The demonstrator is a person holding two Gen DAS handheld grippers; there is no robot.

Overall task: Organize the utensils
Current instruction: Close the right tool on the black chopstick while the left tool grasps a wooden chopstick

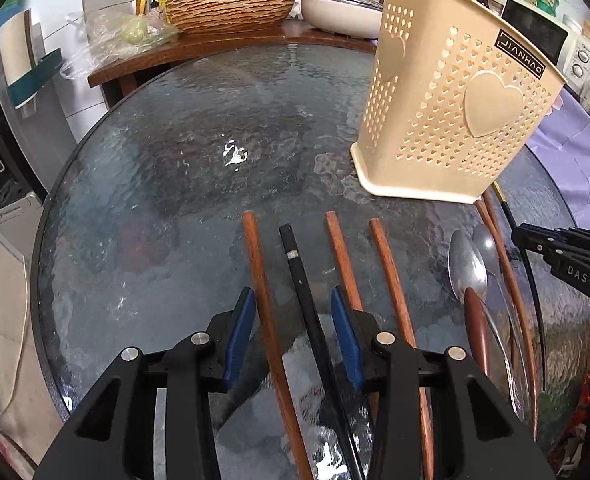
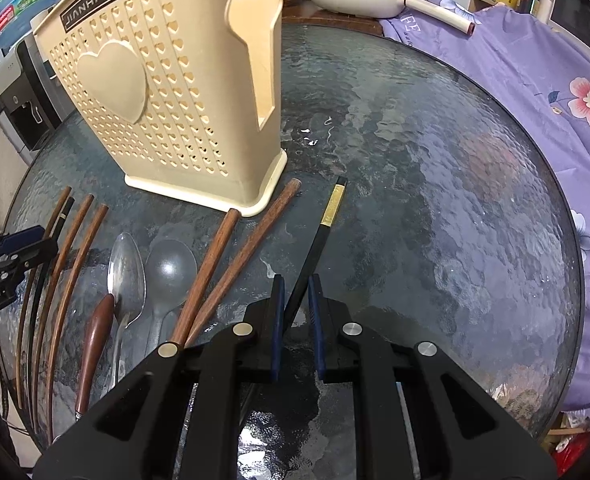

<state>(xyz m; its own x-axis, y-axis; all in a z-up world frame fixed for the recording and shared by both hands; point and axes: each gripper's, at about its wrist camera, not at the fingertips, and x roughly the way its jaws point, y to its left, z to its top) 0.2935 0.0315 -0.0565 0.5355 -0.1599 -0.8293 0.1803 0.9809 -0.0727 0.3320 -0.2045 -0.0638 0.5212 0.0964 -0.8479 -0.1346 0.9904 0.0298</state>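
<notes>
Through the left wrist camera I see a round table of rippled, bluish textured glass (image 1: 167, 184) with a dark rim. A tall beige plastic utensil holder (image 1: 451, 108), perforated with small heart-shaped holes and bearing two raised hearts, stands at the right; its black label reads JIANHAO. My left gripper (image 1: 293, 320) points steeply down, its blue-padded jaws apart around a reddish-brown wooden chopstick (image 1: 261, 280) and a black chopstick with a silver band (image 1: 295, 264), the pads not pressing either. Two more wooden chopsticks (image 1: 383, 264) lie just to the right, then two shiny metal spoons (image 1: 469, 264), one with a brown wooden handle.

Through the right wrist camera the holder (image 2: 163, 92) shows the same JIANHAO label and a spoon-shaped cutout on its side wall. My right gripper (image 2: 295, 300) tilts down with jaws nearly together, clamped on a black chopstick with a gold band (image 2: 327, 216) that slants up toward the holder's base. Two wooden chopsticks (image 2: 231, 264) lie beside it, their thick ends near the holder's foot. A purple floral cloth (image 2: 535, 80) drapes beyond the table.
</notes>
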